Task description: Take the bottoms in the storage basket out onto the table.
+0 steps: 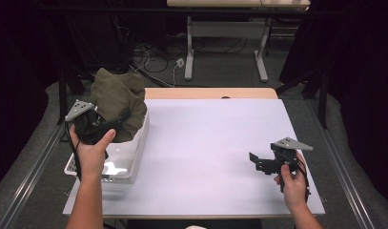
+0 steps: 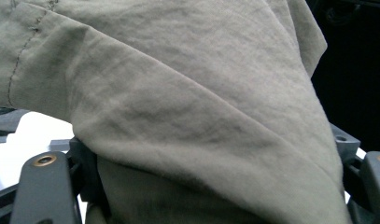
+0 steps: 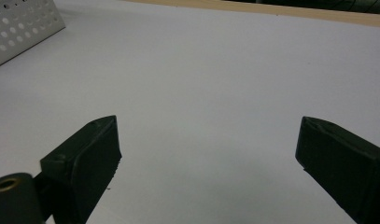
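Observation:
An olive-green cloth [image 1: 116, 93] is bunched up over the far end of a white perforated basket [image 1: 129, 164] at the table's left. My left gripper [image 1: 123, 115] is shut on a fold of it, just above the basket. In the left gripper view the cloth [image 2: 187, 107] drapes over the jaws and hides their tips. My right gripper [image 1: 256, 162] hovers low over the white table top [image 1: 206, 138] at the right. In the right gripper view it [image 3: 206, 135] stands open, with nothing between its jaws.
A corner of the basket [image 3: 19, 23] lies at the far left of the right gripper view. A wooden strip [image 1: 210, 93] runs along the table's far edge. Beyond it are desk legs [image 1: 189, 52] and cables on the floor.

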{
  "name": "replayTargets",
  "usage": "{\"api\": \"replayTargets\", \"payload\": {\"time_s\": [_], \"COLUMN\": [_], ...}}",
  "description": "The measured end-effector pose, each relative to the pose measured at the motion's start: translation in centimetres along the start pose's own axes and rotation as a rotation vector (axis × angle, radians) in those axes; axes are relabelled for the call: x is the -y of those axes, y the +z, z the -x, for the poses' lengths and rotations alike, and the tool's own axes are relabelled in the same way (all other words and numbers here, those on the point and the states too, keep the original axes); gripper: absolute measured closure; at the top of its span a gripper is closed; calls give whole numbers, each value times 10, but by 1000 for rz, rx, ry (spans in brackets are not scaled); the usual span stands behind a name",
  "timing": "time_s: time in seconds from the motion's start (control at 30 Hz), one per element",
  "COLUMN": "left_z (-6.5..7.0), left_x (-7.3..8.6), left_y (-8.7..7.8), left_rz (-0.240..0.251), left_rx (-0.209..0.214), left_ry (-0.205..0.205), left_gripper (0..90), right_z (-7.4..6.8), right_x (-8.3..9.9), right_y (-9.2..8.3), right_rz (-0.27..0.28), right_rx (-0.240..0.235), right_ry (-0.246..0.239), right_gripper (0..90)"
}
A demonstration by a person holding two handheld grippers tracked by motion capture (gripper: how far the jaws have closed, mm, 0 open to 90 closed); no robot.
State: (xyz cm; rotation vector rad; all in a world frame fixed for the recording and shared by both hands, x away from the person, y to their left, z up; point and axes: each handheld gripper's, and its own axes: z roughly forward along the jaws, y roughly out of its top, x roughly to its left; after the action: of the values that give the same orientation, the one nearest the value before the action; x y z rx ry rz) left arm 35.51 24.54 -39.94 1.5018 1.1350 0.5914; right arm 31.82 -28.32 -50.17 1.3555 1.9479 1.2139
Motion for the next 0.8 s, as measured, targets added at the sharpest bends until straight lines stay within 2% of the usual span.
{"api": "replayTargets", "payload": {"time_s": [0.3,0.4,0.57,0.67,0.8], "left_z": [12,18,25,33,40], "left_x": [2,5,7,10,12], "left_y": [7,12,16,21,24], "left_rz": [-12,-17,-18,-19,-22], "left_rx": [32,61,75,107,127], "left_ry": [22,18,27,25,37], "left_gripper": [211,211,211,211,211], "right_z": [1,1,2,1,1], "right_x": [0,-1,-1,-1,-1], "right_y": [-2,-2,-2,-2,-2], "right_rz": [-7,-7,-5,-5,3], "right_rx": [0,-1,-2,1,-1], "right_ry": [-3,0,-5,4,6], "right_gripper": [62,62,62,63,63]}}
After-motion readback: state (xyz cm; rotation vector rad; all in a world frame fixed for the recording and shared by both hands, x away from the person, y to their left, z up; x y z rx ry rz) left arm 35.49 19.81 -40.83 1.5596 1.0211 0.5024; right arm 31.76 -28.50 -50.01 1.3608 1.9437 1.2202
